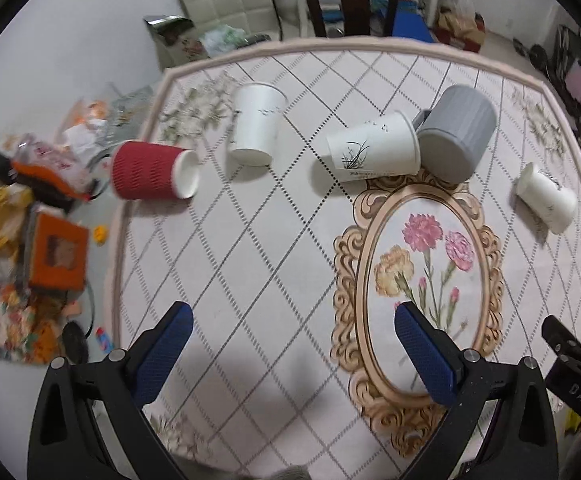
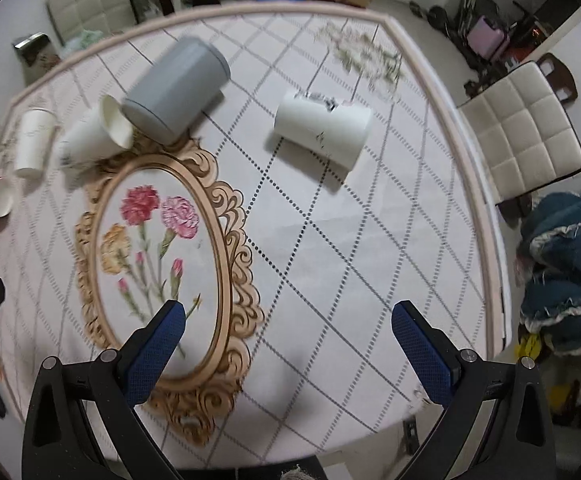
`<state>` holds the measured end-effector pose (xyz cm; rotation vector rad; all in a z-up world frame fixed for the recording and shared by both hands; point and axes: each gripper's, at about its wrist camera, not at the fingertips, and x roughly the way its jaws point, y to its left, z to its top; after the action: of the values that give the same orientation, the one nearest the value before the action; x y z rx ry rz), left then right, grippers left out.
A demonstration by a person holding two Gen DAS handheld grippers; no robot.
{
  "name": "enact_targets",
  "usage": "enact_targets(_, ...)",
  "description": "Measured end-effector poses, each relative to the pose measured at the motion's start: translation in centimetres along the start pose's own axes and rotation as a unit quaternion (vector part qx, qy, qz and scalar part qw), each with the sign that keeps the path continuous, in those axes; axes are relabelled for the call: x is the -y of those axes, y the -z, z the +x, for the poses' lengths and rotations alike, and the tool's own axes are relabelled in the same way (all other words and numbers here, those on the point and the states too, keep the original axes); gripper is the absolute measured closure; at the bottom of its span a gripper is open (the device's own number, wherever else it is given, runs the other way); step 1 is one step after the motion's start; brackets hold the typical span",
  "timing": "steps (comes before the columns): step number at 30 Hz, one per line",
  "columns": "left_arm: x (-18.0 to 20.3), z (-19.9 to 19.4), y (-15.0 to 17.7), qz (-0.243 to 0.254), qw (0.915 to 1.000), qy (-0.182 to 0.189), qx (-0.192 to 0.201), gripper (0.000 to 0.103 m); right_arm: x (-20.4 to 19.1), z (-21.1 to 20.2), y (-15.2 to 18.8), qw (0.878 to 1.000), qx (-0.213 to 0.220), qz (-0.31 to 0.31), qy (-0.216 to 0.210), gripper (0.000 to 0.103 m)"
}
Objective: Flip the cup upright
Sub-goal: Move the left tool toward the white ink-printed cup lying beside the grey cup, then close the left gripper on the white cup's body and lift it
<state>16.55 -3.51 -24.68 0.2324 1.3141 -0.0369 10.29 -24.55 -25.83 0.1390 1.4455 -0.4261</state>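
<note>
White paper is what most of these cups are made of: five cups are lying on their sides on the patterned tablecloth [image 1: 250, 280]. A red ribbed paper cup [image 1: 150, 172] is sitting at the left edge, two white paper cups [image 1: 256, 122] [image 1: 374, 146] mid-table, a grey ribbed mug [image 1: 456, 132] touching the second, and a white ceramic-looking mug [image 2: 322, 128] lying apart on the right. The left gripper [image 1: 294, 320] and right gripper [image 2: 288, 320] are both hovering wide apart, holding nothing. Paper walls will likely be crushing easily, so a gentle mid-body pinch is looking wisest.
</note>
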Motion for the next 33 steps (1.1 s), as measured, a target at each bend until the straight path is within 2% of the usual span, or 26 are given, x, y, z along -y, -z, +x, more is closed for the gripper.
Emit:
enact_targets(4,0.4,2.8,-2.4,0.027,0.9996,0.002,-0.011,0.000,-1.5,3.0,-1.7,0.999,-0.030,0.000,0.010,0.000)
enact_targets(7,1.3,4.1,-4.3,0.077,0.9970,-0.006,0.002,0.001,-2.4,5.1,-2.9,0.999,-0.048,0.000,0.015,0.000)
enact_targets(9,2.0,4.5,-5.2,0.130,0.9910,-0.020,0.021,0.011,-2.7,6.2,-3.5,0.998,-0.055,0.002,0.020,0.000)
enact_targets(11,3.1,5.0,-6.2,0.199,0.9785,-0.039,0.039,0.023,-2.8,7.2,-4.2,0.998,-0.062,0.006,0.022,0.000)
enact_targets(15,4.6,6.2,-7.6,0.301,0.9504,-0.051,0.057,0.024,-2.5,8.5,-5.4,0.997,-0.072,0.021,0.028,0.000)
enact_targets(17,5.3,7.0,-8.1,0.353,0.9323,-0.053,0.061,0.025,-2.4,9.0,-5.8,0.996,-0.074,0.026,0.030,0.000)
enact_targets(20,6.4,8.3,-8.3,0.406,0.9103,-0.053,0.060,0.029,-2.3,9.5,-6.4,0.996,-0.076,0.029,0.036,0.000)
enact_targets(24,7.7,10.0,-8.6,0.459,0.8852,-0.050,0.058,0.030,-1.8,10.0,-7.1,0.995,-0.079,0.036,0.040,0.000)
enact_targets(26,8.2,11.1,-8.7,0.475,0.8773,-0.048,0.051,0.038,-1.6,10.2,-7.4,0.995,-0.081,0.039,0.042,0.000)
enact_targets(28,8.7,11.9,-8.8,0.483,0.8730,-0.050,0.047,0.039,-1.5,10.5,-7.6,0.995,-0.083,0.041,0.043,0.000)
enact_targets(31,9.1,12.1,-9.3,0.487,0.8712,-0.039,0.053,0.046,-1.6,10.6,-7.3,0.994,-0.085,0.044,0.047,0.000)
enact_targets(33,9.2,12.0,-9.5,0.485,0.8720,-0.037,0.054,0.047,-0.9,11.1,-7.1,0.994,-0.086,0.046,0.048,0.000)
